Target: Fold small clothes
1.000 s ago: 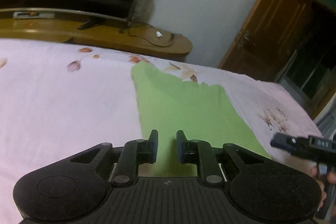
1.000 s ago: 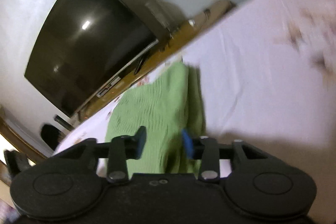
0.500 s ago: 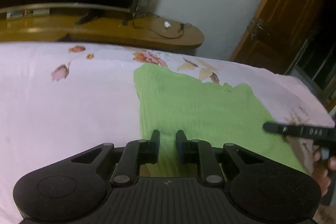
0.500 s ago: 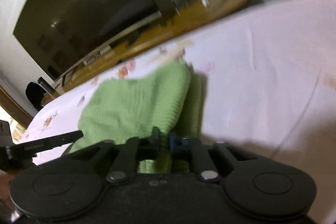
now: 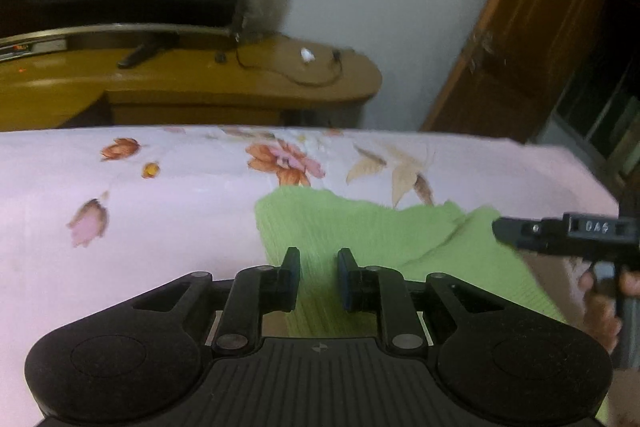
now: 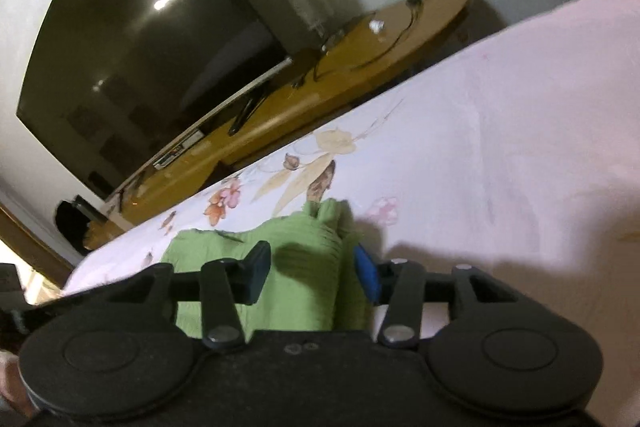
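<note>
A green ribbed cloth (image 5: 380, 231) lies folded on the pink flowered bed sheet (image 5: 140, 247). My left gripper (image 5: 319, 267) sits low over the cloth's left side. Its jaws stand narrowly apart with green fabric filling the gap, and it looks shut on the cloth. In the right wrist view the cloth (image 6: 224, 243) bunches into a ridge near its far edge. My right gripper (image 6: 312, 263) is opening. The ridge stands between its fingers, and the pads do not press on it. One right finger (image 5: 520, 233) shows at the cloth's right side, held by a hand (image 5: 600, 303).
Past the bed's far edge stands a low wooden TV stand (image 5: 200, 79) with cables and a large dark television (image 6: 132, 39). A brown wooden door (image 5: 540, 47) is at the right. Bare sheet (image 6: 500, 167) stretches right of the cloth.
Both grippers have moved forward over the bed, so less green cloth shows ahead of them. The right jaws shut half a second ago and have now spread apart.
</note>
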Demonstrator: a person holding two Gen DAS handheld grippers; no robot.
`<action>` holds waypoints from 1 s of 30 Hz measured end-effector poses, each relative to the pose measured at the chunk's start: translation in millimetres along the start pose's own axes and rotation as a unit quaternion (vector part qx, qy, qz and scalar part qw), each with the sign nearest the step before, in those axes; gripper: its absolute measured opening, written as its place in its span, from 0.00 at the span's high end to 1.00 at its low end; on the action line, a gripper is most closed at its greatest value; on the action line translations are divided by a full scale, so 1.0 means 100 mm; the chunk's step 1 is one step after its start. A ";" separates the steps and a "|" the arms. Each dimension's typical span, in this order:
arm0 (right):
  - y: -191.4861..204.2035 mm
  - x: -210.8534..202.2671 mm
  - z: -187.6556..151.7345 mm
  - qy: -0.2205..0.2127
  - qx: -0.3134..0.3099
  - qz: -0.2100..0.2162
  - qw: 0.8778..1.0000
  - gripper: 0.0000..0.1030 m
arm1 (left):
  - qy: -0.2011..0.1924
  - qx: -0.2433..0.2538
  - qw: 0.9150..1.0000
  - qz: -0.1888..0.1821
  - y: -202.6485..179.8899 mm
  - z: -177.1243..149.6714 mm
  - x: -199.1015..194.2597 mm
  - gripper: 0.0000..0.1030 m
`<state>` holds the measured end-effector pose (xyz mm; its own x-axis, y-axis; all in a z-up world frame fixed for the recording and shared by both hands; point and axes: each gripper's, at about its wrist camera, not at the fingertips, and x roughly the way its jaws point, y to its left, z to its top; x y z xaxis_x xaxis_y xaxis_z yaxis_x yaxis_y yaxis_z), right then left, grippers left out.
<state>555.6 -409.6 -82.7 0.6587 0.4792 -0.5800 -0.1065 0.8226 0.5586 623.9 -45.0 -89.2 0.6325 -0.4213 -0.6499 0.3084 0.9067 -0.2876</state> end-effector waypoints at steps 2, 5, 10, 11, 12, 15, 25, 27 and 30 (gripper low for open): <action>0.04 0.09 0.02 0.022 -0.021 -0.003 1.000 0.80 | 0.002 -0.009 1.000 -0.002 0.07 -0.07 0.12 0.82; 0.15 0.12 -0.05 0.021 -0.081 -0.018 0.996 0.88 | -0.052 -0.051 0.997 0.001 0.14 -0.19 0.05 0.83; 0.22 -0.08 -0.17 -0.043 -0.139 -0.027 0.989 0.89 | -0.058 -0.068 0.996 0.023 0.19 -0.40 0.08 0.82; 0.14 0.04 -0.19 -0.007 -0.136 -0.065 0.989 0.89 | -0.060 -0.071 0.995 0.024 0.21 -0.40 0.04 0.82; 0.05 0.05 -0.22 0.003 -0.127 -0.055 0.990 0.89 | -0.068 -0.072 0.995 0.027 0.23 -0.37 -0.02 0.82; 0.06 -0.13 -0.14 -0.018 -0.124 -0.043 0.991 0.75 | -0.097 -0.052 0.994 0.021 0.18 -0.20 -0.13 0.82; 0.40 0.19 -0.13 0.034 -0.217 -0.035 0.975 0.81 | -0.024 0.128 0.991 0.039 -0.41 -0.23 0.24 0.82; 0.30 0.22 -0.15 0.028 -0.198 -0.046 0.979 0.81 | -0.028 0.113 0.992 0.042 -0.46 -0.20 0.14 0.82; 0.39 -0.05 -0.15 -0.008 -0.196 -0.047 0.979 0.77 | -0.067 0.120 0.990 0.032 -0.55 -0.22 -0.18 0.82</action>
<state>536.8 -375.0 -66.9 0.6913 0.3933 -0.6062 -0.3211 0.9187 0.2300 579.6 -87.0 -77.3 0.7394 -0.3770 -0.5578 0.4145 0.9078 -0.0642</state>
